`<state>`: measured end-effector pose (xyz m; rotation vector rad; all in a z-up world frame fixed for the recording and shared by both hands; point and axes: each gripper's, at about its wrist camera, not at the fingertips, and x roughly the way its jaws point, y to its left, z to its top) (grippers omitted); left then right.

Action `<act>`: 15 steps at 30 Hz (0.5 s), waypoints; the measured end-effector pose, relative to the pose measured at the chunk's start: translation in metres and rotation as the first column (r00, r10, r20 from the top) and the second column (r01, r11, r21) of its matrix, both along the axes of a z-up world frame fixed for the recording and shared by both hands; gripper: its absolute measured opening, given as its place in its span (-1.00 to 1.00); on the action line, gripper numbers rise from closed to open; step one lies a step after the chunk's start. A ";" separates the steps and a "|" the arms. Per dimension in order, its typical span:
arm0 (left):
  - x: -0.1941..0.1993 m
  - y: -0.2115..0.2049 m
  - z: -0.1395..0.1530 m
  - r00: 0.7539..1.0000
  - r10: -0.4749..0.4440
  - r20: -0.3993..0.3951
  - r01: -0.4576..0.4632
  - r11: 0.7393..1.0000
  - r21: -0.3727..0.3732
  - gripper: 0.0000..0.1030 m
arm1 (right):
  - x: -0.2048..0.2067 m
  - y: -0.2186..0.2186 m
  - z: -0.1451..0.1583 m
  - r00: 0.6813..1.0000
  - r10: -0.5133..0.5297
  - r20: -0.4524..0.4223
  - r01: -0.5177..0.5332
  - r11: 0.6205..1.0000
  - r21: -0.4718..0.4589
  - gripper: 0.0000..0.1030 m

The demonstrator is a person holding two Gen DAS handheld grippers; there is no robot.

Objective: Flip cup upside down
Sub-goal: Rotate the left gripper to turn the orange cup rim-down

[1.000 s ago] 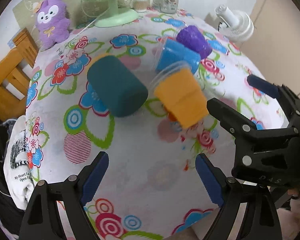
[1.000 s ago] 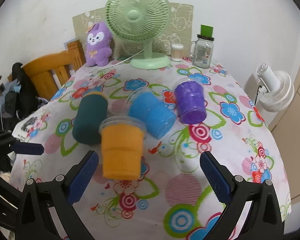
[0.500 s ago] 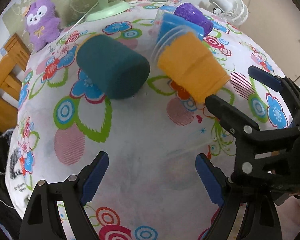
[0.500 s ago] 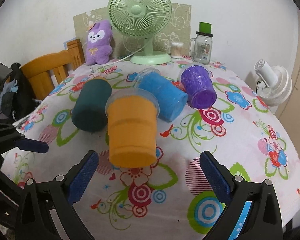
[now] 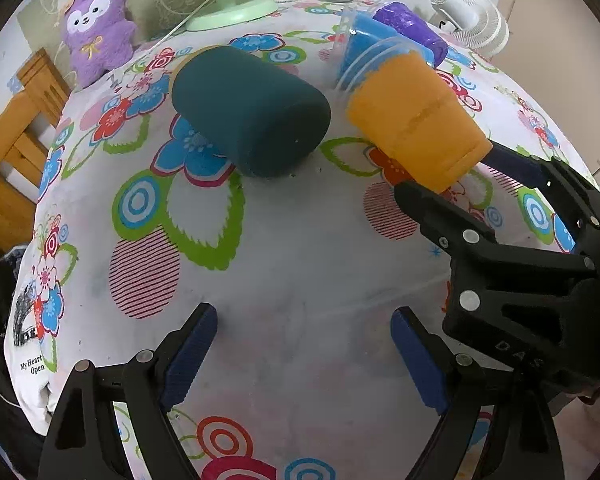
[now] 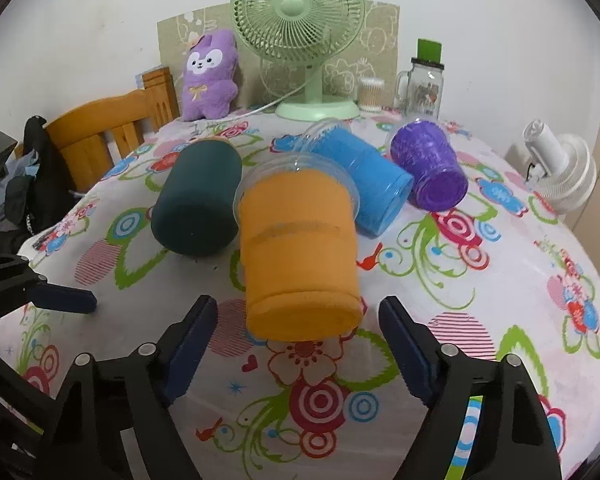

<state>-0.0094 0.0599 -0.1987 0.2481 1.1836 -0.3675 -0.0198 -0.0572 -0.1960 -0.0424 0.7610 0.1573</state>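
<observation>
Several cups lie on their sides on the flowered tablecloth (image 6: 500, 288). The orange cup (image 6: 300, 256) lies with its base toward my right gripper (image 6: 297, 332), which is open with its blue pads just in front of the base, on either side. The same cup (image 5: 416, 116) shows in the left wrist view with the right gripper (image 5: 472, 184) at its base. A dark teal cup (image 6: 197, 200) lies to its left, also seen in the left wrist view (image 5: 251, 108). My left gripper (image 5: 304, 356) is open and empty over bare cloth.
A blue cup (image 6: 364, 184) and a purple cup (image 6: 432, 168) lie behind the orange one. A green fan (image 6: 300, 32), a purple plush (image 6: 209, 76) and a glass jar (image 6: 426, 84) stand at the back. A wooden chair (image 6: 107, 128) is at the left and a white fan (image 6: 564, 168) at the right.
Both grippers have moved lower and closer to the cups. The right gripper's open fingers now reach the orange cup's base. The cups have not moved.
</observation>
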 end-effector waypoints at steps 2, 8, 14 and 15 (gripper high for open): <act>0.000 -0.001 0.000 1.000 -0.008 0.006 0.008 1.000 -0.001 0.75 | 0.000 0.001 0.000 1.000 0.000 -0.003 0.000 1.000 -0.003 0.52; 0.001 -0.002 0.000 1.000 -0.008 0.006 0.008 1.000 -0.008 0.75 | 0.001 0.001 -0.002 1.000 -0.012 -0.011 0.012 1.000 -0.015 0.18; 0.000 -0.001 0.002 1.000 -0.004 0.010 0.005 1.000 -0.013 0.75 | 0.001 0.000 -0.001 0.999 -0.028 -0.017 0.028 0.999 -0.022 0.11; 0.000 -0.001 0.002 1.000 -0.002 0.012 0.002 1.000 -0.013 0.75 | 0.001 0.000 0.000 0.999 -0.026 -0.019 0.026 0.999 -0.022 0.11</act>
